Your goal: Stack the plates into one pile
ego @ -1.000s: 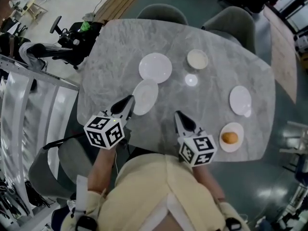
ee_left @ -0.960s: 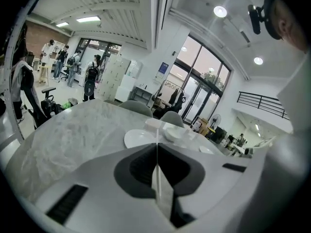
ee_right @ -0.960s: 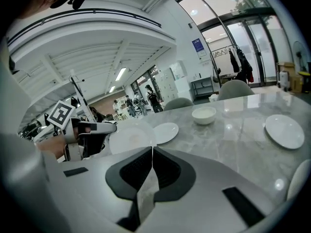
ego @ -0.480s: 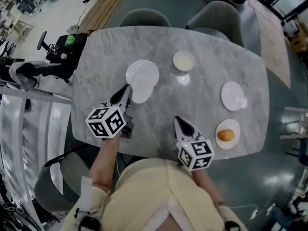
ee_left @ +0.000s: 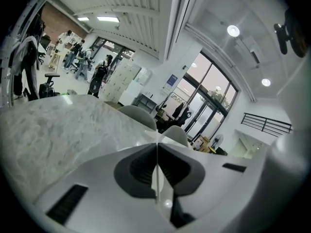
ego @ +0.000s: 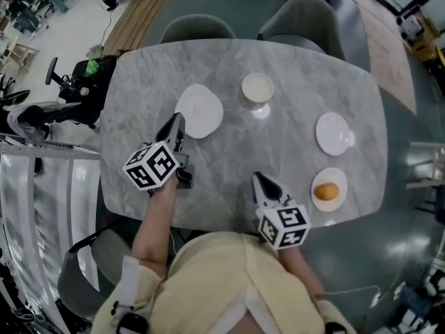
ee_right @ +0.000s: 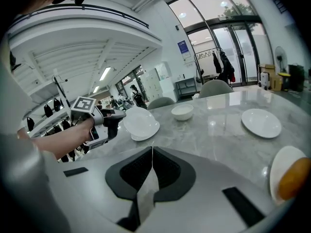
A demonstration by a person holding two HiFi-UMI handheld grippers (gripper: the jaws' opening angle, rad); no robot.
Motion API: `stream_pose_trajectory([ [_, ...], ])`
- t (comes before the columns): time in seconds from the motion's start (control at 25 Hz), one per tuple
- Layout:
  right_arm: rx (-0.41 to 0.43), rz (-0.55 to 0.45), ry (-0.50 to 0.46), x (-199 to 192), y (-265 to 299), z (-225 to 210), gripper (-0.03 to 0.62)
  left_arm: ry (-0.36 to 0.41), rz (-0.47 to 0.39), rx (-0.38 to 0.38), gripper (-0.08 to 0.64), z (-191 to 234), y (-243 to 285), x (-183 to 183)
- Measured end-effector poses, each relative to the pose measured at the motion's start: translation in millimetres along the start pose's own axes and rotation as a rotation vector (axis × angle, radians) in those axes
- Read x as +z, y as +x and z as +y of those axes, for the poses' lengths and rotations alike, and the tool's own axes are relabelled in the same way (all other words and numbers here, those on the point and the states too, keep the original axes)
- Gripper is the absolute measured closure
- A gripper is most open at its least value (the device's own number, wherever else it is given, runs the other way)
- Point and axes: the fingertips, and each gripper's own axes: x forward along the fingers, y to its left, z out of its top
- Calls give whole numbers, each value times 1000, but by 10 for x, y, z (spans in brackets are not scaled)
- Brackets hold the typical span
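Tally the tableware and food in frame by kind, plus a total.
White plates: 4 (upper plate, plate beneath it, bare plate, plate with food)
White bowl: 1
Orange food item: 1
Total: 6

Head view looks steeply down; both low gripper views share its table [ego: 292, 145].

bare table [ego: 236, 148] is lying open between the right gripper [ego: 257, 177] and the bowl [ego: 257, 88]. the left gripper [ego: 178, 119], gripping a tilted plate [ego: 201, 110], is blocking the left. a lone plate [ego: 334, 133] and a plate with an orange [ego: 339, 200] are crowding the right edge; chairs [ego: 195, 26] are lining the far side.
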Motion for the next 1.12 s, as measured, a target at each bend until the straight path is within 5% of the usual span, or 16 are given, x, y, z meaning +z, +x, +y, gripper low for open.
stream_pose_trajectory([
  [0.6,-27,17,11,-32,117,-36,586,-22,-10,155,548,428,149,-76],
  [0.8,-37,20,15,-9,139,-74,587,-102,19,215,546,637,212,-238],
  [1.12,-40,29,21,4,152,-103,588,-19,116,317,531,819,260,-426],
])
